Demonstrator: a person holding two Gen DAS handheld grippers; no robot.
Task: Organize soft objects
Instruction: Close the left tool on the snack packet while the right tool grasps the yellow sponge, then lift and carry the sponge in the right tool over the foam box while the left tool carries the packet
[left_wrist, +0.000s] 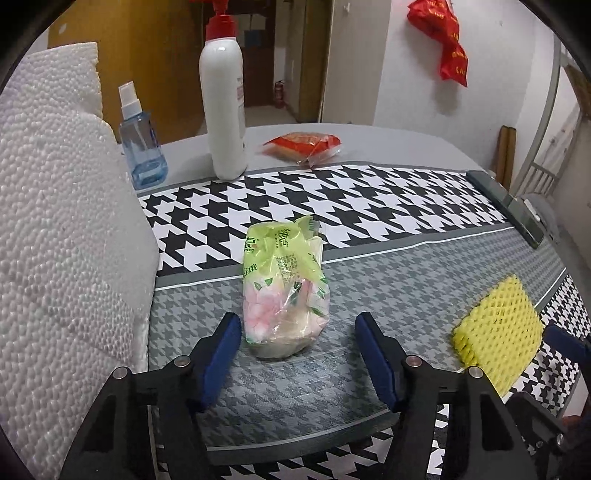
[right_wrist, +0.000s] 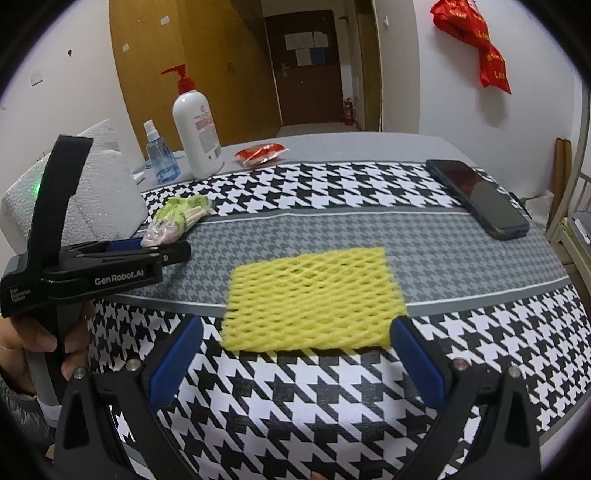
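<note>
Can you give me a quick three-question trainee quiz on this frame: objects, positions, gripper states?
1. True or false: the left gripper is clamped on the tissue pack.
2. What lies just ahead of the right gripper? A) the phone B) the yellow foam net C) the spray bottle
3. Which stands taller beside the foam block: the pump bottle or the spray bottle?

Key: 1 false, the pack sits between open fingers, no pad touching; 2 B; 3 pump bottle.
</note>
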